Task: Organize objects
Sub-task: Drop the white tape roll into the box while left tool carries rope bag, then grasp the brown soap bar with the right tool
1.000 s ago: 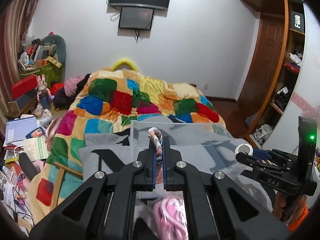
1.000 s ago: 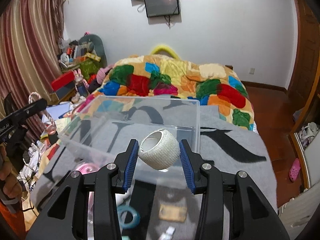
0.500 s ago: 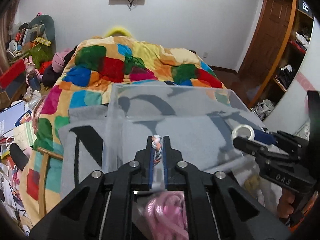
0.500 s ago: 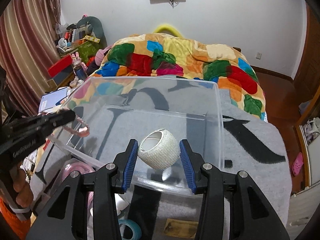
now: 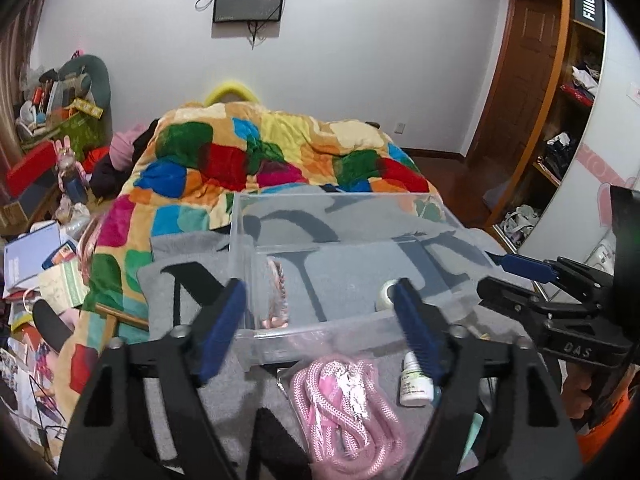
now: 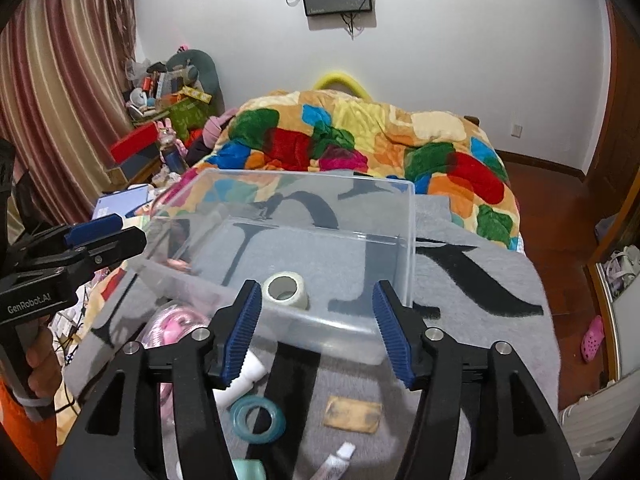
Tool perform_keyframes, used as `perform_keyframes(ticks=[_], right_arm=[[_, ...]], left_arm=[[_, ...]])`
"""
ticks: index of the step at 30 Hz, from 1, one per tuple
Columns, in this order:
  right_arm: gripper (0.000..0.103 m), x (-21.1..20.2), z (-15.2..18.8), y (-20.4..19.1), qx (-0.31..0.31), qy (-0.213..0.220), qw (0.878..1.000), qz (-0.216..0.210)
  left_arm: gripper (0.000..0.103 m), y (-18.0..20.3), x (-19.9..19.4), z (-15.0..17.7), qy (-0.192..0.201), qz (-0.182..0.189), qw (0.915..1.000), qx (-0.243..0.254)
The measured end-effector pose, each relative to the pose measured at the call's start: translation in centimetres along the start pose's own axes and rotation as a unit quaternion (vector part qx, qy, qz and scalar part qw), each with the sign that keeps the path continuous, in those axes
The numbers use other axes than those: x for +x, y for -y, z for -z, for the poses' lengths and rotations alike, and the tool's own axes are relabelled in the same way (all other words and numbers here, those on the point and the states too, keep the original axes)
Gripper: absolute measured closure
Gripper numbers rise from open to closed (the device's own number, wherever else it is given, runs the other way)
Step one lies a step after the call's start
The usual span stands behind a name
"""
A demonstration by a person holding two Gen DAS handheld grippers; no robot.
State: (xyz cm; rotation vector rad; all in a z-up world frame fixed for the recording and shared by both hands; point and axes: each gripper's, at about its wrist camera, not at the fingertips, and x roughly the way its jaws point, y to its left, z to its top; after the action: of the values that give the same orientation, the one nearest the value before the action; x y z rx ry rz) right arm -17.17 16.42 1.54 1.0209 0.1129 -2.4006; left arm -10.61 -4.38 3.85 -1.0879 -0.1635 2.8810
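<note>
Pink rope coil [image 5: 348, 412], near the clear bin [image 5: 320, 326]: light, limp, snag-prone; pinch the bundled middle; left gripper [image 5: 320, 332] and right gripper [image 6: 318, 334] both wide, empty.

We have two fisheye views, each looking forward along its own gripper's fingers, slightly downward, toward the far white wall. The left gripper [image 5: 318, 328] view sits close behind the clear rectangular plastic bin [image 5: 400, 197], facing its near left part. The right gripper [image 6: 316, 330] view sits equally close, facing its near right corner. We share between them the bin [image 6: 408, 240], the white tape roll [image 5: 385, 295] [image 6: 286, 289] inside it, the grey blanket with black letters [image 5: 352, 272] [image 6: 480, 276] and the patchwork quilt [image 5: 248, 160] [image 6: 360, 136]. Each view catches the other gripper at its edge.
</note>
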Motion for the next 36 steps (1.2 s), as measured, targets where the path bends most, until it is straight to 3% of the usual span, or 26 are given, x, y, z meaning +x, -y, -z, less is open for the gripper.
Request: perform_keyframes(ticks=[5,11,21,27,28,31,33,36], right_arm=[[0.044,-1.4,0.8,-0.2,-0.002,0.014,1.000,0.002],[0.042,-2.7,2.5,0.3,-0.002,0.020,1.000,0.008],[0.042,0.4,6.8,2.5,0.029,-0.050,0.998,0.010],[0.042,2.5,7.8,2.6,0.034,-0.082,0.996,0.003],[0.044,2.6,7.9,2.6,0.033,-0.083,0.996,0.005],[0.063,2.4,8.0,2.7,0.025,-0.079,0.996,0.014],[0.064,2.2,8.1,3.0,0.029,-0.078,0.997,0.009],[0.064,1.9,8.2,3.2,0.030,-0.071,0.997,0.012]], left_arm=[[0.018,0.4,0.3,-0.1,-0.003,-0.014,0.9999,0.010],[0.012,0.8,0.9,2.6,-0.025,-0.013,0.9995,0.016],[0.012,2.1,3.9,7.9,-0.115,0.017,0.9927,0.033],[0.012,2.4,5.2,9.7,-0.141,0.005,0.9891,0.043],[0.012,2.2,5.0,9.9,-0.135,0.001,0.9899,0.045],[0.012,1.6,4.7,10.1,-0.134,0.000,0.9902,0.041],[0.012,1.6,4.6,10.1,-0.134,0.000,0.9902,0.040],[0.025,2.1,4.8,10.0,-0.124,-0.006,0.9912,0.046]])
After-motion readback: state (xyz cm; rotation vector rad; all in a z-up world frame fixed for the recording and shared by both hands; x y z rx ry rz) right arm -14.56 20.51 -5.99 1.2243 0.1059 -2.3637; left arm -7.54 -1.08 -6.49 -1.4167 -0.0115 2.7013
